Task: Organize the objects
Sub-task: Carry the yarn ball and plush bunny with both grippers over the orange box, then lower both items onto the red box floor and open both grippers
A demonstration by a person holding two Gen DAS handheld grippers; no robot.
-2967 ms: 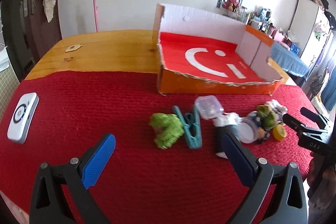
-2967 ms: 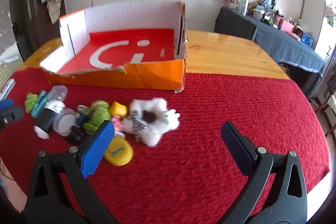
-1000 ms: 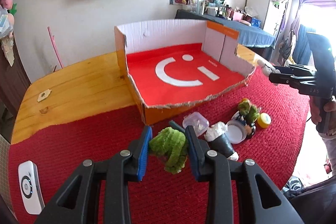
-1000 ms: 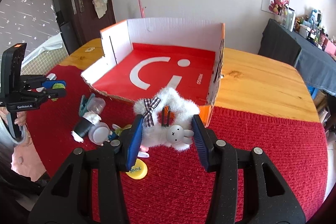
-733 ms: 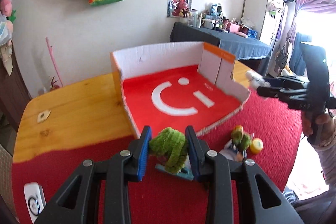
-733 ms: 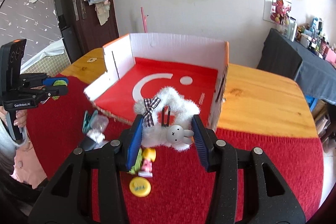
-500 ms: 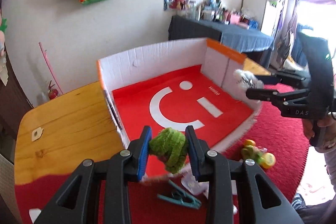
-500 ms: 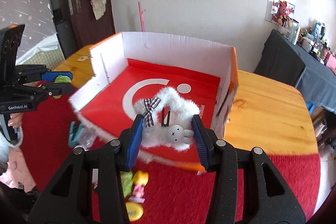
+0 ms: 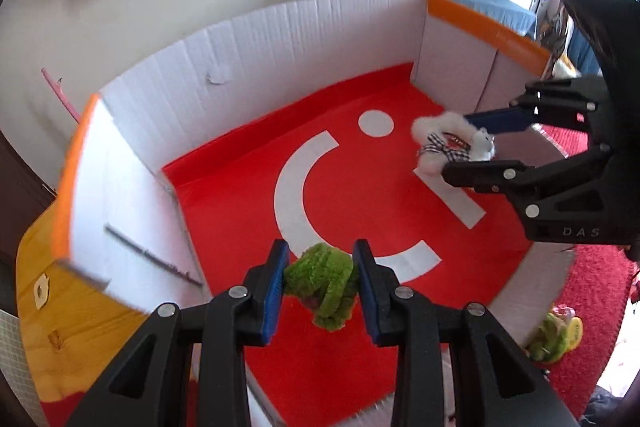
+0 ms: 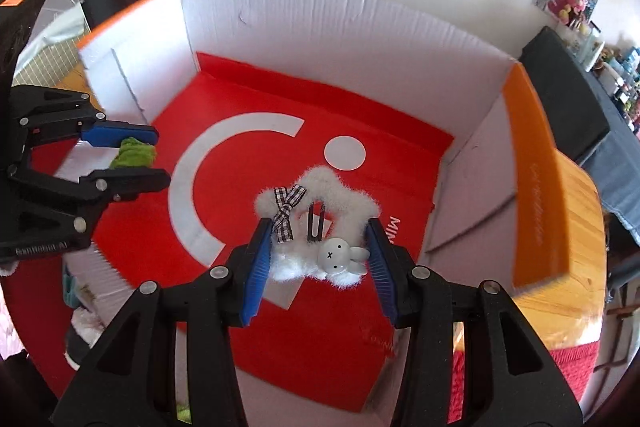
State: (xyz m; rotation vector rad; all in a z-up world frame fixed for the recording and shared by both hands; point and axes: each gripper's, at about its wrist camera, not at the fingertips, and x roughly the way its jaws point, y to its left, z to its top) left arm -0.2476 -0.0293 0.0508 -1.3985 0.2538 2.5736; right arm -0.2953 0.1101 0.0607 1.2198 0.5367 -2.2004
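Grippers [image 9: 321, 281] [image 10: 318, 251] gripping toys [image 9: 326, 285] [image 10: 316, 231], over box [image 9: 248, 75]

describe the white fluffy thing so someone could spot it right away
Find the open cardboard box with the red floor. Above that floor, the right claw grips a white fluffy star. Unlike the green fuzzy toy, it carries a checked bow and a small white bunny face.

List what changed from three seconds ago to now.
Both tongs were open above the red cloth. The left tongs closed on the green fuzzy toy, the right tongs on the white fluffy star clip, and both carried them over the cardboard box. The box stayed empty and in place.
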